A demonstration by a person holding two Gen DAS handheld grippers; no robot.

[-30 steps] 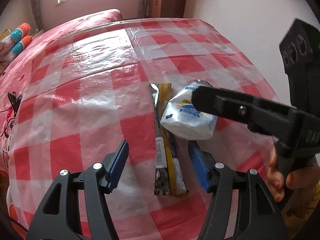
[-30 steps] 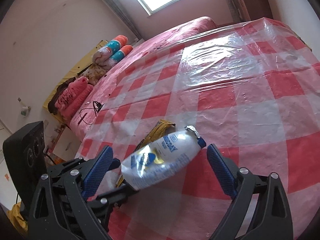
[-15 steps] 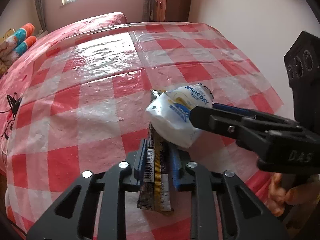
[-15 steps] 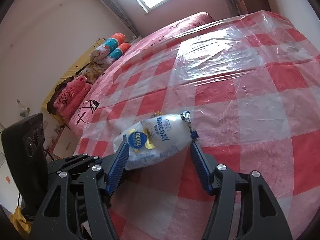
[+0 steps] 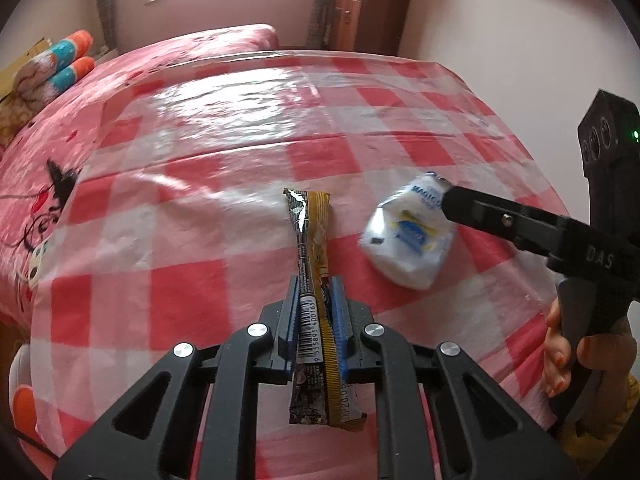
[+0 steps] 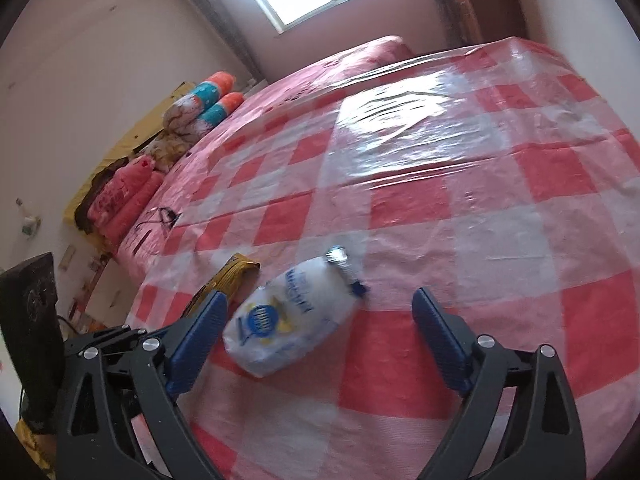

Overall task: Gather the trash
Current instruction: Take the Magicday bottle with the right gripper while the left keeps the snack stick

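Note:
My left gripper (image 5: 315, 288) is shut on a long brown-and-yellow snack wrapper (image 5: 310, 248), which sticks out forward over the red-checked tablecloth (image 5: 184, 208). A white crumpled plastic pouch (image 5: 408, 236) with blue print is blurred, to the right of the wrapper. In the right wrist view the pouch (image 6: 292, 316) sits between the wide-open fingers of my right gripper (image 6: 320, 304) without being held; whether it rests on the cloth I cannot tell. The wrapper's yellow end (image 6: 232, 276) shows left of it.
The table's right edge (image 5: 540, 184) is close to a pink wall. A bed with rolled blankets (image 6: 200, 108) lies to the left and beyond. A wooden cabinet (image 5: 368, 8) stands at the back. A hand (image 5: 560, 360) holds the right gripper's handle.
My left gripper closed on the wrapper and now holds it. My right gripper closed around the pouch, then opened wide, and the pouch dropped free, blurred.

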